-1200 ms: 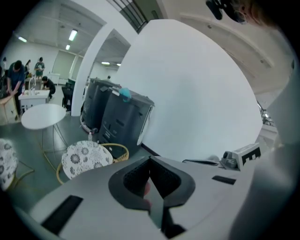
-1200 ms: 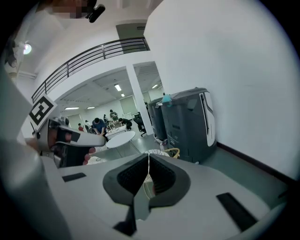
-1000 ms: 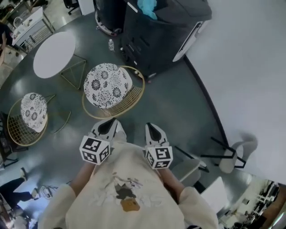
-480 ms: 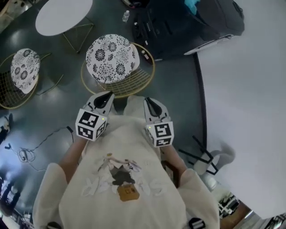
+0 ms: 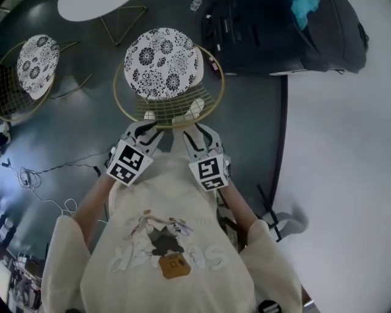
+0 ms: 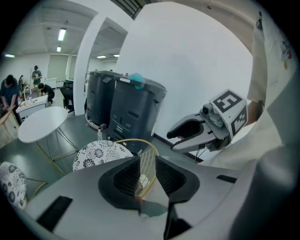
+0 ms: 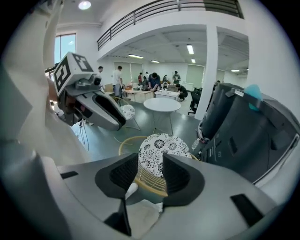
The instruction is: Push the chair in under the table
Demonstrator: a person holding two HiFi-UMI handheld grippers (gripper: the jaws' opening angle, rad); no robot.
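The chair (image 5: pixel 162 64) has a round black-and-white floral cushion and a gold wire frame, and stands on the dark floor just ahead of me. The white round table (image 5: pixel 91 7) is beyond it at the top edge. My left gripper (image 5: pixel 148 128) and right gripper (image 5: pixel 197 134) sit side by side at the near wire back. The left gripper (image 6: pixel 147 173) is open, with the gold wire back showing in its gap. The right gripper (image 7: pixel 150 173) is open too, the back's gold rim (image 7: pixel 145 183) crossing between its jaws. I cannot tell whether either one touches the wire.
A second floral chair (image 5: pixel 33 58) stands to the left. Two dark grey machines (image 5: pixel 287 36) stand against the white wall (image 5: pixel 342 153) at the right. A cable (image 5: pixel 36 177) lies on the floor at the left. People work at tables (image 7: pixel 154 86) far off.
I have come closer to the chair, and both grippers now reach its wire back. Both grippers, shut a second ago, have opened.
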